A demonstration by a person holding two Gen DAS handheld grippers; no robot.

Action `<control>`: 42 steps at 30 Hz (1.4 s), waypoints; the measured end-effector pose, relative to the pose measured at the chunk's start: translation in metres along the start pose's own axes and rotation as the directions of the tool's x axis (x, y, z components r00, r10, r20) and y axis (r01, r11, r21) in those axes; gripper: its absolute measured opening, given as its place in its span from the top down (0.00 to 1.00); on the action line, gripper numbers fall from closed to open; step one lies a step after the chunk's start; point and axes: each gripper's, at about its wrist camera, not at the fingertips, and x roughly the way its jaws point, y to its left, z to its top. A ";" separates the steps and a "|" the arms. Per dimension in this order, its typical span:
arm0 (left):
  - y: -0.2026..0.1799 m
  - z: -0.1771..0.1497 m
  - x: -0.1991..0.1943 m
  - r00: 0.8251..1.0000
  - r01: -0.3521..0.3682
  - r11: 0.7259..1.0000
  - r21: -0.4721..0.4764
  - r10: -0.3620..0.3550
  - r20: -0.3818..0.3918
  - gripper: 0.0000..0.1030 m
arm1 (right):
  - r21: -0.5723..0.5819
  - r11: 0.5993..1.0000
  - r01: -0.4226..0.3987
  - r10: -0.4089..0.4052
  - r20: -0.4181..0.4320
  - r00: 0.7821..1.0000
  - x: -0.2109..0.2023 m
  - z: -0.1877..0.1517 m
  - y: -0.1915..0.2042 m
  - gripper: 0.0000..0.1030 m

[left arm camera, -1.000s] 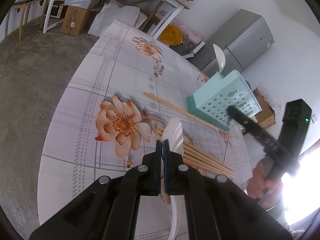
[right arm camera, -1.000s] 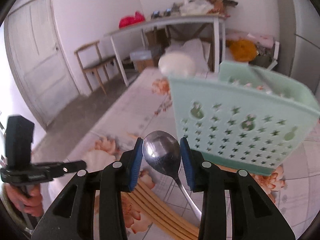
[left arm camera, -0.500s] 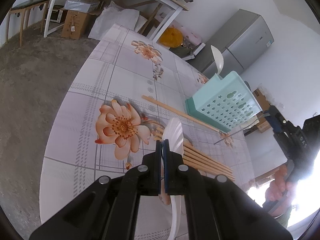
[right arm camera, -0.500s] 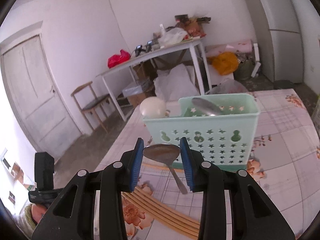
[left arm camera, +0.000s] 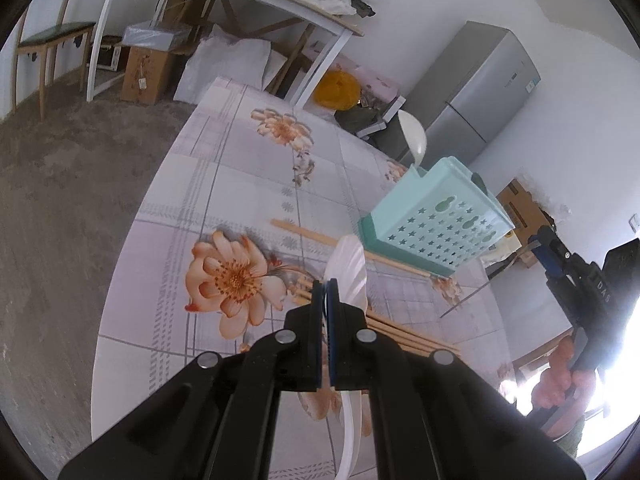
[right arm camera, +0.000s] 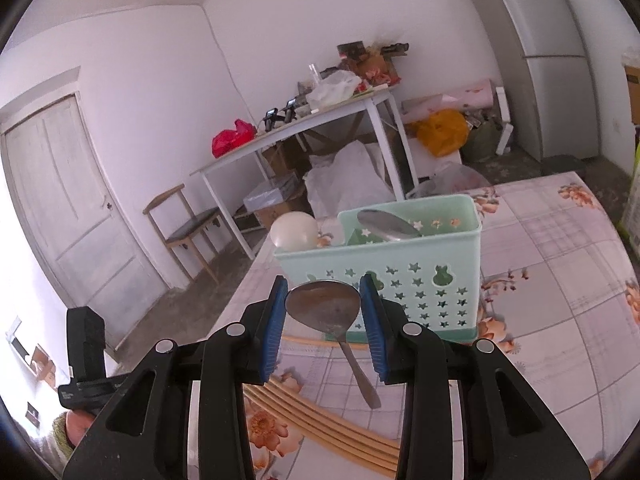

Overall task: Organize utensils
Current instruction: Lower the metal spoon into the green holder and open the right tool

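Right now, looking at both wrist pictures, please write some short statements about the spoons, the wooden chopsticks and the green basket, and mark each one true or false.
1. The right gripper holds a metal spoon by its bowl. True.
2. The left gripper is wide open and empty. False: it is shut on a white plastic spoon.
3. The mint-green plastic basket with star holes is empty. False: a metal spoon and a white spoon stand in it.
4. The wooden chopsticks lie on the flowered tablecloth. True.
5. The basket lies tipped on its side. False: it stands upright.
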 end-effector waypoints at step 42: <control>-0.068 0.056 -0.056 0.955 0.139 0.981 0.133 -0.168 0.245 0.99 | -0.112 0.991 -0.078 0.059 -0.168 0.984 0.124 0.073 0.023 0.66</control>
